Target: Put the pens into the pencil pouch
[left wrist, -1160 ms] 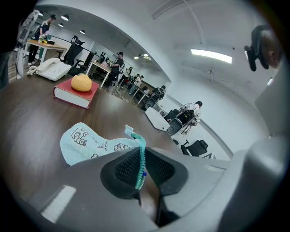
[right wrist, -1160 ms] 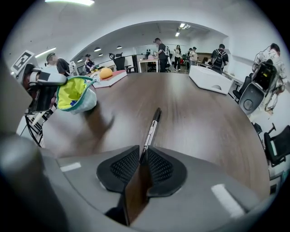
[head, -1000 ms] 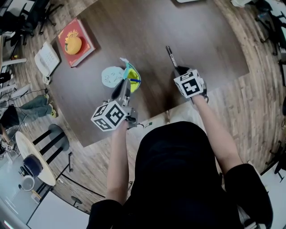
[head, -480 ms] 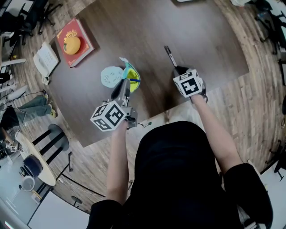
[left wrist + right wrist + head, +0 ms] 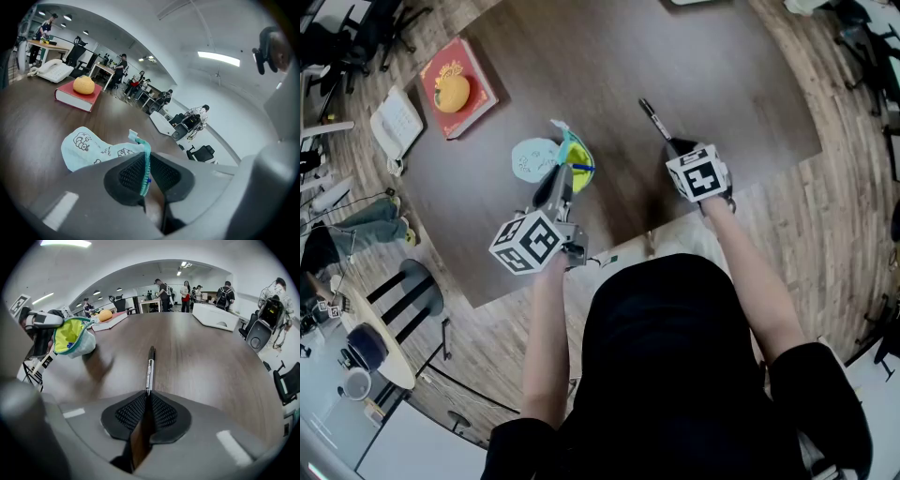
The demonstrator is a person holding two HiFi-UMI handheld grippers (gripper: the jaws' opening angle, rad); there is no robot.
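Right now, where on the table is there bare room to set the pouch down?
The widest bare stretch of table lies beyond the pen, toward the far right corner. A smaller patch sits between the book and the pouch. The near edge, around the pouch and pen, is crowded.

A dark brown wood-grain table (image 5: 722,75) is standing on a lighter plank floor, with most of its top lying bare. Near its far left corner a red hardcover book (image 5: 459,89) is lying flat (an orange (image 5: 453,93) is sitting on its cover), and closer in, left of the middle, a pale blue pencil pouch (image 5: 534,159) printed with doodles is resting on the wood, its zipper end lifting off the surface and showing yellow-green lining. At the far edge a white box (image 5: 215,317) is sitting alone, well apart from the rest.
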